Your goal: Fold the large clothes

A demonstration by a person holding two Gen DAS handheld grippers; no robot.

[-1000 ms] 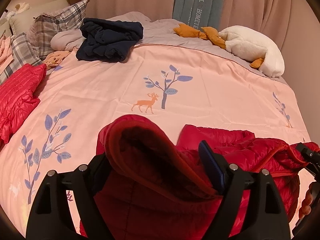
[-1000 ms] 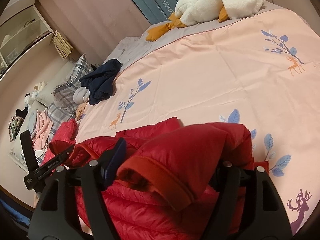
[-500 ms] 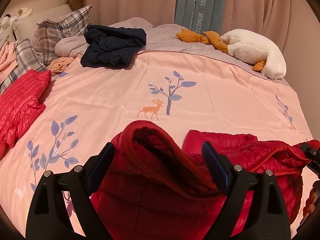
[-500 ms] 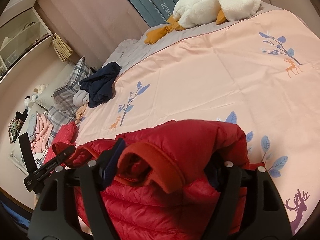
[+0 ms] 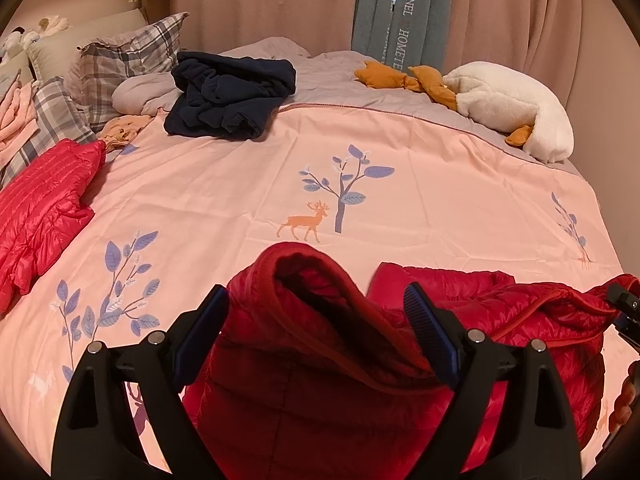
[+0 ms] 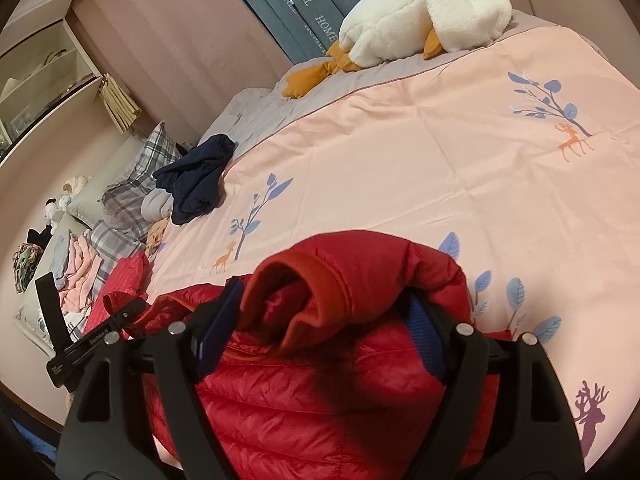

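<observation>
A red puffer jacket (image 5: 520, 312) lies at the near edge of the pink bedspread (image 5: 440, 208). One rolled sleeve with an orange-red cuff (image 5: 304, 276) rests between the jaws of my left gripper (image 5: 312, 320), which stand open and clear of the fabric. In the right wrist view the other sleeve cuff (image 6: 320, 280) bulges between the jaws of my right gripper (image 6: 324, 316). Those jaws are opening, and the sleeve drapes over the right finger. The quilted jacket body (image 6: 320, 412) fills the space below. The left gripper (image 6: 92, 336) shows at that view's left edge.
A second red jacket (image 5: 44, 204) lies folded at the bed's left side. A navy garment (image 5: 228, 100), plaid pillows (image 5: 120, 64) and a white goose plush (image 5: 512, 108) sit along the far side. A hand (image 5: 624, 408) shows at the right edge.
The left jaws spread apart and let go of the cuff they were pinching. The right jaws widened around the other sleeve. The jacket stayed where it lay.
</observation>
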